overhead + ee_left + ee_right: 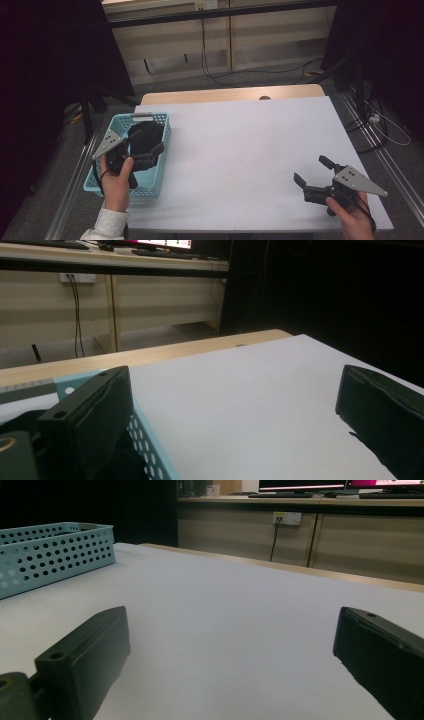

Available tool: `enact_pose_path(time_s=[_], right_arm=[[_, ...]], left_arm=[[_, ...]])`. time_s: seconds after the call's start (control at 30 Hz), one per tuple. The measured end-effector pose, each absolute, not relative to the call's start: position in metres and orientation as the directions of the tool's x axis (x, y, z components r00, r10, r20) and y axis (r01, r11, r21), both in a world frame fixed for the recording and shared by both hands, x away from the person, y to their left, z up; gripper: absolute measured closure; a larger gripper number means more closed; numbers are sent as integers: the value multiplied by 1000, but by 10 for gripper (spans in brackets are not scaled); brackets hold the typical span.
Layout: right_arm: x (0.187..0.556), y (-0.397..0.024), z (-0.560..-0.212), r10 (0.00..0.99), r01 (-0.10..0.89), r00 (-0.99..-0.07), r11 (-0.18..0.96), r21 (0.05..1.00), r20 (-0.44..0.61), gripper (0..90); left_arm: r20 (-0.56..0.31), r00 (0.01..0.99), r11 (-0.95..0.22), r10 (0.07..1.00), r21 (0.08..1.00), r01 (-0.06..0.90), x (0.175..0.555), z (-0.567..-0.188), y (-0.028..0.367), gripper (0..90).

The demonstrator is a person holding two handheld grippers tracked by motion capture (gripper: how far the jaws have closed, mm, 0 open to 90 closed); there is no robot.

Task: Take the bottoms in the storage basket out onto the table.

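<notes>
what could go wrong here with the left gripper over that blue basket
The left gripper hangs open above the dark bundle in the blue basket. One jaw sits close to the basket's near wall, so lowering it might catch the rim. The basket rests at the table's left edge, so a push could perhaps slide it off.

left gripper (235, 425) jaws apart | blue basket (150, 445) under one jaw
</notes>
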State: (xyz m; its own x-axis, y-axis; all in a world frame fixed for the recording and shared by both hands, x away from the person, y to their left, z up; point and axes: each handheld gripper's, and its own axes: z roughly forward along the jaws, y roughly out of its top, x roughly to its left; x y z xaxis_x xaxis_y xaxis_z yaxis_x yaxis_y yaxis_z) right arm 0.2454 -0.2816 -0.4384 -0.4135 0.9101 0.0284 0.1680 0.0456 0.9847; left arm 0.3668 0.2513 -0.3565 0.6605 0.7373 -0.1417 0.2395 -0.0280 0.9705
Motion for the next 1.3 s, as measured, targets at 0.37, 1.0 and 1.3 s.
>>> enact_pose_path(time_s=[0.37, 1.0, 1.3], right_arm=[[247, -280, -438, 906, 171, -423, 43, 984, 34, 9], [248, -279, -438, 901, 172, -433, 53, 984, 28, 8], [248, -279, -438, 899, 171, -437, 51, 984, 30, 9]], left_arm=[[-129, 638, -45, 759, 968, 249, 388, -349, 261, 19], [-131, 607, -84, 784, 946, 312, 435, -351, 263, 21], [-153, 577, -99, 802, 919, 382, 456, -366, 270, 35]])
